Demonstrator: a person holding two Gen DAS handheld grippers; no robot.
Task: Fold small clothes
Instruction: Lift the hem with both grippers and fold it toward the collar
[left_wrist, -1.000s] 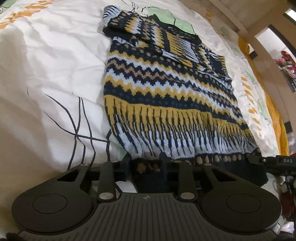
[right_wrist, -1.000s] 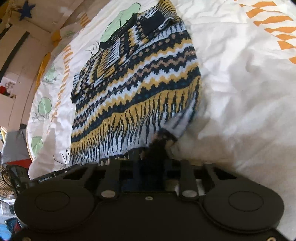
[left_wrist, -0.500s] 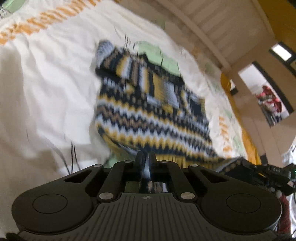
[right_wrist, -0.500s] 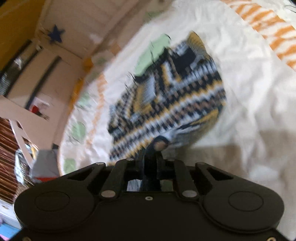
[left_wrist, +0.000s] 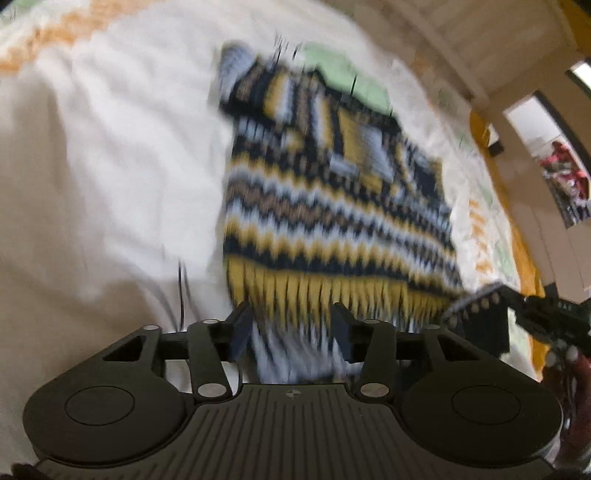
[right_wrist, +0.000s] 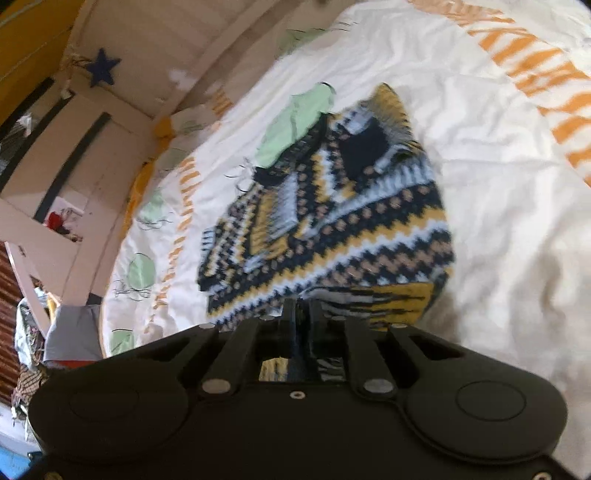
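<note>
Navy, mustard and white zigzag knitted sweater (left_wrist: 332, 206) on white bedsheet (left_wrist: 110, 155): left gripper (left_wrist: 291, 328) has just spread, hem loose between its jaws; right gripper (right_wrist: 301, 314) pinches the folded-over hem.

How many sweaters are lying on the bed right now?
1. The patterned sweater lies on the white bedsheet, its near hem lifted toward the grippers. More could be hidden outside these views.

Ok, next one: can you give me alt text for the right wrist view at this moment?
The right gripper, jaws nearly shut, pinches the near hem of a navy, yellow and white patterned knit sweater, lifting that edge off a white bedspread printed with green and orange shapes. The far part of the sweater lies on the bed; a blue star hangs on the wall behind.
</note>
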